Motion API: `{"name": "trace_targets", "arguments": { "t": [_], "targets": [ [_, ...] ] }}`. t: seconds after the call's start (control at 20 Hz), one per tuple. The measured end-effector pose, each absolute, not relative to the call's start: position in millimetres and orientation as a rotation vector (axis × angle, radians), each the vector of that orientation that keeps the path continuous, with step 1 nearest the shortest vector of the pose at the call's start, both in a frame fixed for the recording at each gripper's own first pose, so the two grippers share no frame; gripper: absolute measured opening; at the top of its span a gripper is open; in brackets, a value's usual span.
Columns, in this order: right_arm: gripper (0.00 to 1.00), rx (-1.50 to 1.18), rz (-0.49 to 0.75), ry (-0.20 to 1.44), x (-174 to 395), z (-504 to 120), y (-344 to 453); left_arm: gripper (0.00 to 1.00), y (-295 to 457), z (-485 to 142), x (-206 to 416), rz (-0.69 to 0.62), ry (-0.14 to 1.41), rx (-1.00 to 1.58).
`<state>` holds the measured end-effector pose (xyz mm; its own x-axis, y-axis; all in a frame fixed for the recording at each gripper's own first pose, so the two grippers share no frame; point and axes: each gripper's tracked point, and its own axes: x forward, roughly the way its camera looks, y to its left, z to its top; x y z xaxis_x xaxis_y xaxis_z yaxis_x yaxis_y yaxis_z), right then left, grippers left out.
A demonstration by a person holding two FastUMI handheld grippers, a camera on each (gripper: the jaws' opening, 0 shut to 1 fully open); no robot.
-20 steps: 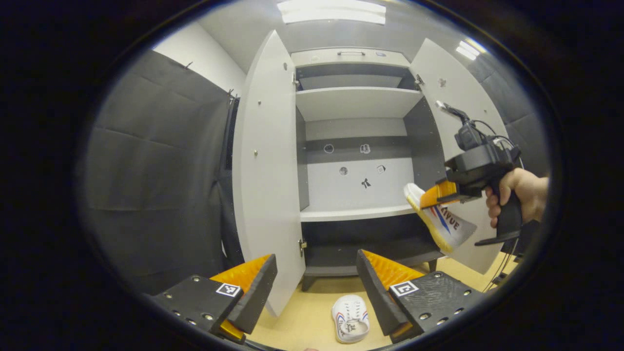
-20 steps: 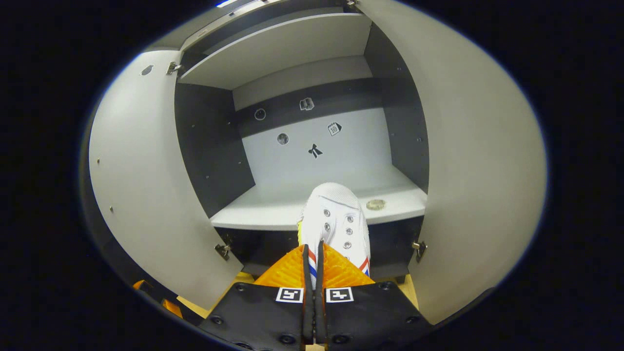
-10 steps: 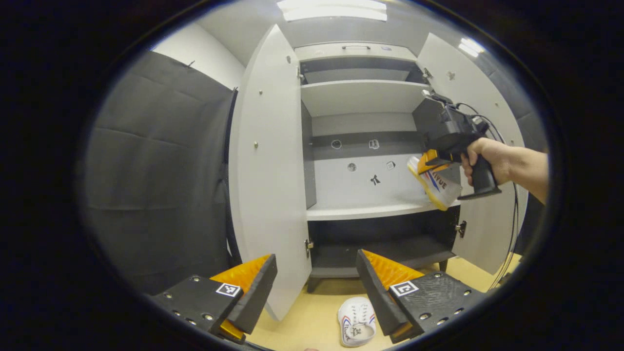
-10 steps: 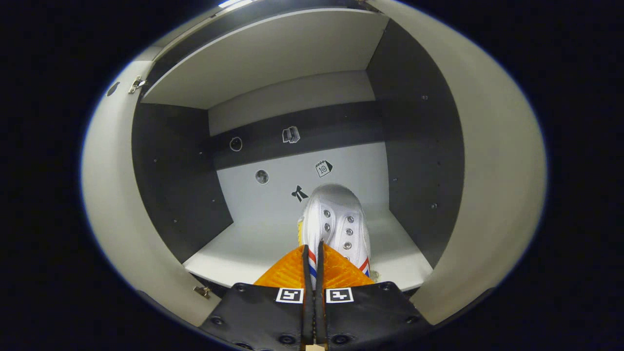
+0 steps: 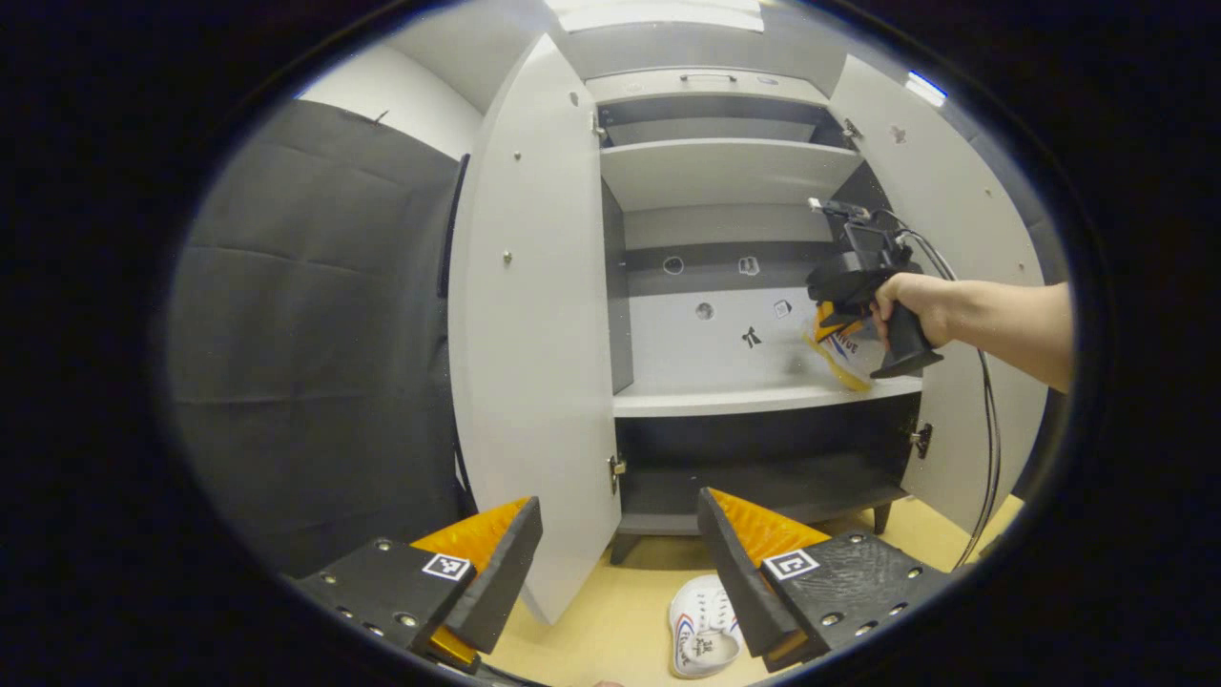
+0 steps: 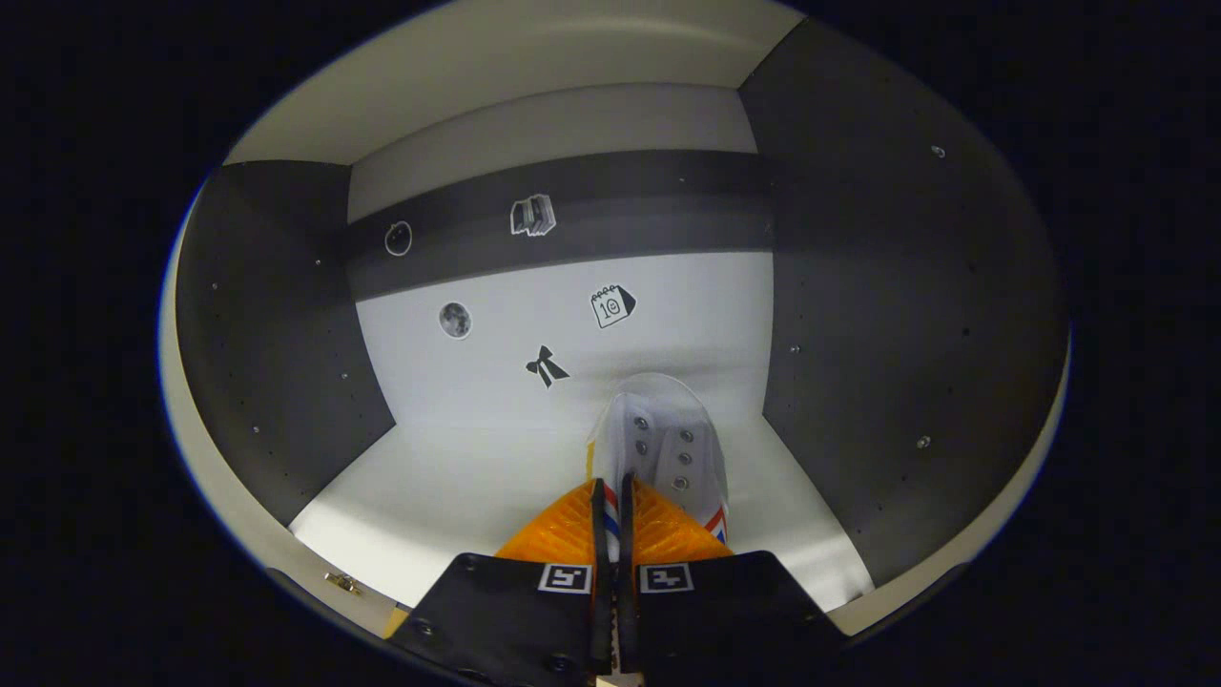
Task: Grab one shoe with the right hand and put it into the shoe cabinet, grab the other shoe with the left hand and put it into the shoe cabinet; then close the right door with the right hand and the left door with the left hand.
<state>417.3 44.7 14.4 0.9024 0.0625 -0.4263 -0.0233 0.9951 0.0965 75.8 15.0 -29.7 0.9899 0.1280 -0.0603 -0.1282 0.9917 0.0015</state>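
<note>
In the right gripper view, the right gripper (image 6: 611,496) has its fingers pressed onto the heel edge of a white canvas sneaker with red and blue side stripes (image 6: 660,448), with only that thin edge between them. The sneaker points straight ahead of the fingers, toe toward the pale back panel of the tall grey-and-white shoe cabinet (image 6: 916,286), above the light middle shelf (image 6: 458,477); whether the sole touches the shelf cannot be told. Small black-and-white stickers (image 6: 547,366) sit on the back panel, ahead and to the left of the toe. Dark side walls close in on either side of the fingers.

In the left gripper view, the left gripper (image 5: 615,563) has its fingers spread wide with nothing between them. The second white canvas sneaker (image 5: 701,632) lies on the yellowish floor (image 5: 610,620), just below and slightly right of the gap, partly hidden behind the right-hand finger. Ahead of the fingers the cabinet stands with both doors swung open: the white left door (image 5: 534,315) is directly beyond the left-hand finger, the white right door (image 5: 963,286) farther off to the right. A person's hand (image 5: 906,301) holds the right gripper inside the cabinet opening, with the first sneaker hanging heel-up over the right end of the middle shelf.
</note>
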Motion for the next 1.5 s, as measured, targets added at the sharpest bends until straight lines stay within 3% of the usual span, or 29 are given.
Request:
{"name": "trace_targets", "arguments": {
  "t": [0.1, 0.25, 0.3, 0.35, 0.45, 0.55, 0.7, 0.75, 0.8, 0.85, 1.15, 1.2, 1.25, 1.35, 1.5],
  "targets": [
    [0.09, 0.081, 0.052, 0.448, 417, 11, 45, 0.94, 16, -33, 77, 0.129, 0.074, 0.000],
    [0.27, 0.057, 0.050, 0.363, 415, 33, 42, 0.94, 16, -34, 81, 0.122, 0.086, 0.012],
    [0.44, 0.051, 0.056, 0.331, 407, 42, 43, 0.94, 14, -34, 83, 0.113, 0.086, 0.015],
    [0.53, 0.053, 0.061, 0.306, 396, 51, 42, 0.97, 13, -34, 85, 0.102, 0.091, 0.019],
    [0.90, 0.061, 0.072, 0.244, 371, 66, 40, 1.00, 9, -36, 89, 0.077, 0.099, 0.020],
    [0.99, 0.039, 0.075, 0.191, 343, 77, 35, 1.00, 5, -39, 96, 0.045, 0.104, 0.009],
    [0.94, 0.012, 0.092, 0.144, 297, 85, 30, 1.00, -5, -46, 107, -0.012, 0.129, -0.017],
    [0.99, 0.009, 0.093, 0.133, 283, 85, 27, 1.00, -8, -49, 112, -0.027, 0.138, -0.015],
    [0.99, 0.010, 0.087, 0.122, 267, 86, 23, 0.88, -9, -53, 116, -0.039, 0.145, -0.010],
    [0.99, 0.006, 0.079, 0.106, 250, 86, 18, 0.95, -13, -56, 120, -0.055, 0.154, -0.008],
    [0.99, -0.051, 0.056, 0.027, 168, 70, 4, 0.95, -29, -99, 141, -0.127, 0.253, -0.009],
    [0.94, -0.073, 0.051, 0.031, 157, 64, 2, 0.95, -30, -110, 142, -0.143, 0.269, -0.011],
    [0.99, -0.089, 0.055, 0.039, 146, 57, 2, 0.95, -32, -120, 143, -0.152, 0.287, -0.010],
    [0.96, -0.093, 0.067, 0.063, 126, 45, 4, 0.95, -34, -147, 147, -0.164, 0.335, -0.002],
    [1.00, -0.092, 0.075, 0.102, 105, 27, 2, 0.95, -39, -193, 150, -0.175, 0.432, 0.009]
  ]
}}
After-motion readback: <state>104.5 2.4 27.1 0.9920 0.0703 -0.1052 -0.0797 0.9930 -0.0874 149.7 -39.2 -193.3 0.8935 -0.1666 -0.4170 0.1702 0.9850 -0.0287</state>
